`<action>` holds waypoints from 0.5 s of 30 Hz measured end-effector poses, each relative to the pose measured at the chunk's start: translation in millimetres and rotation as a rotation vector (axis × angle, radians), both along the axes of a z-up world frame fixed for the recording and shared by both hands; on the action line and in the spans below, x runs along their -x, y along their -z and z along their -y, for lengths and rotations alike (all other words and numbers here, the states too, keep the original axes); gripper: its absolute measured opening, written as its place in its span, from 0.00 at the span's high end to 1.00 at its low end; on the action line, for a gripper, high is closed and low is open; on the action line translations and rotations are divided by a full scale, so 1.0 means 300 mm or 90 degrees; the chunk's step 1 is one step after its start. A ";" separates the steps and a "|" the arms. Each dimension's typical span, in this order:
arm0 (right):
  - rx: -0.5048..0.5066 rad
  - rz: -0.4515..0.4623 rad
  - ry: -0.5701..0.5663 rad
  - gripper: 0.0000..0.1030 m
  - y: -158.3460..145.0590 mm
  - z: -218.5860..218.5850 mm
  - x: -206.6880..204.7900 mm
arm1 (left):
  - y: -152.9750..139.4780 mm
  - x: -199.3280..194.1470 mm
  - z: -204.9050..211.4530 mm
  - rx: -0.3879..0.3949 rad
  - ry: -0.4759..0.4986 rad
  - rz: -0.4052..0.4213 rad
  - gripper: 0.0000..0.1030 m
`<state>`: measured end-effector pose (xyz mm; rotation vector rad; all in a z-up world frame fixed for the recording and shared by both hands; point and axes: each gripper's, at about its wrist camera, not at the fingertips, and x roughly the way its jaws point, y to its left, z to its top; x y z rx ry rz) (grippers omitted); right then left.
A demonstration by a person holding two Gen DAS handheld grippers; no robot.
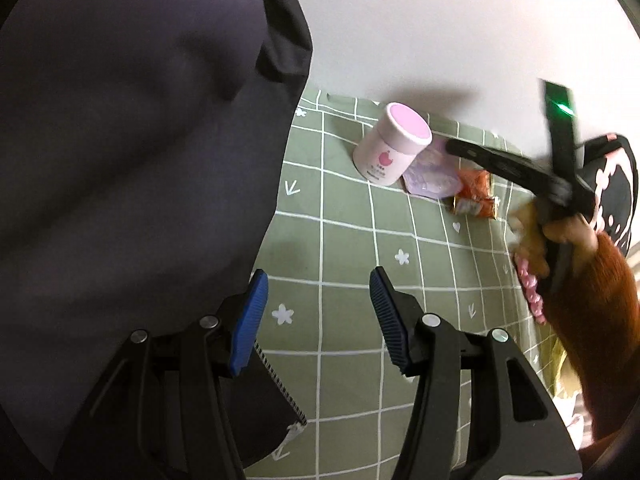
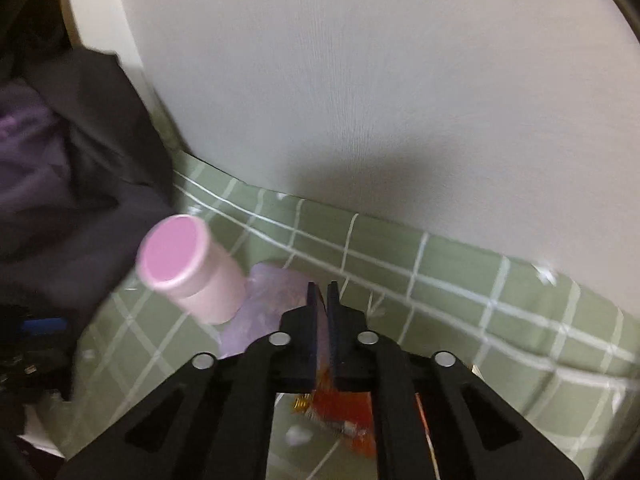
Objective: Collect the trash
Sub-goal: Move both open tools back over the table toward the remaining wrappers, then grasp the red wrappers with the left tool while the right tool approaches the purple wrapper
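On the green checked sheet (image 1: pixel 352 240) lie an orange snack wrapper (image 1: pixel 474 192) and a pale purple plastic wrapper (image 1: pixel 430 178), beside a white jar with a pink lid (image 1: pixel 390 144). My right gripper (image 2: pixel 322 290) is shut, its tips at the purple wrapper's (image 2: pixel 272 292) right edge, with the orange wrapper (image 2: pixel 340 412) under its body. Whether its pads pinch a wrapper I cannot tell. From the left wrist view the right gripper (image 1: pixel 452 146) reaches in over both wrappers. My left gripper (image 1: pixel 316 280) stands open above bare sheet, nothing between its blue pads.
A dark garment (image 1: pixel 120 160) heaps over the left side and touches the jar's (image 2: pixel 188 268) far side. A white wall (image 2: pixel 360 100) bounds the sheet (image 2: pixel 480 300) at the back. A hand in an orange sleeve (image 1: pixel 580 280) and a black patterned bag (image 1: pixel 612 184) are at the right.
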<state>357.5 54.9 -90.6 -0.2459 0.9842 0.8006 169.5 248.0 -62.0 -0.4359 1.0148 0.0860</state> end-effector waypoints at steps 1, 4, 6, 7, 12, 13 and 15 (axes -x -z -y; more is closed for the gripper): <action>-0.015 -0.001 0.011 0.96 -0.032 0.033 0.025 | -0.001 -0.008 0.000 0.003 -0.002 0.001 0.51; -0.036 -0.006 0.048 0.96 -0.090 0.110 0.074 | -0.013 -0.036 0.017 0.006 0.002 0.008 0.51; -0.037 -0.003 0.064 0.96 -0.118 0.171 0.127 | -0.019 -0.064 0.047 0.003 0.019 0.016 0.51; -0.035 -0.003 0.072 0.96 -0.125 0.209 0.157 | -0.018 -0.081 0.067 0.001 0.030 0.017 0.51; -0.048 -0.050 0.113 0.96 -0.101 0.335 0.257 | 0.002 -0.172 0.175 0.035 0.098 0.023 0.51; -0.052 -0.060 0.113 0.96 -0.076 0.339 0.278 | 0.002 -0.182 0.192 0.032 0.104 0.023 0.51; -0.076 -0.104 0.073 0.96 -0.032 0.337 0.332 | 0.000 -0.191 0.220 0.010 0.114 0.020 0.51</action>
